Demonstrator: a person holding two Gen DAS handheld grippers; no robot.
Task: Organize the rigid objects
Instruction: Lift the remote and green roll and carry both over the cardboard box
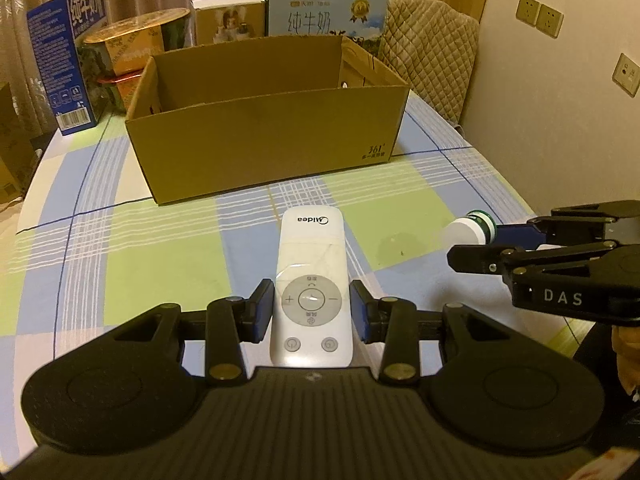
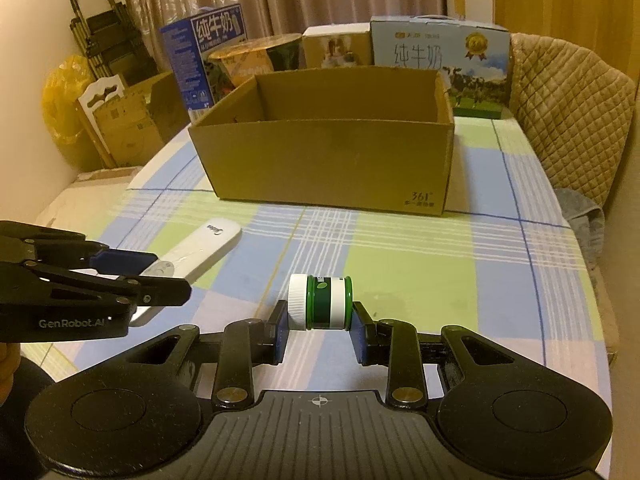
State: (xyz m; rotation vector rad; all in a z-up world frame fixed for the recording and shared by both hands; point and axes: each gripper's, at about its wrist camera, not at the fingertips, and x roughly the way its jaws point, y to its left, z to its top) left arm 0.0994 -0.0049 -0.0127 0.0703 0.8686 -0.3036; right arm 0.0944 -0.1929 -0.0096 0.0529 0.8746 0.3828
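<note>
A white Midea remote lies on the checked tablecloth, its button end between my left gripper's fingers, which close on its sides. It also shows in the right wrist view. A small green jar with a white lid lies on its side between my right gripper's fingers, which press on its lid and base. The jar also shows in the left wrist view, at the tip of the right gripper. An open, empty cardboard box stands beyond both.
Behind the box stand milk cartons, a round tin and a white box. A quilted chair is at the back right. Cardboard and a folded trolley stand off the table's left edge.
</note>
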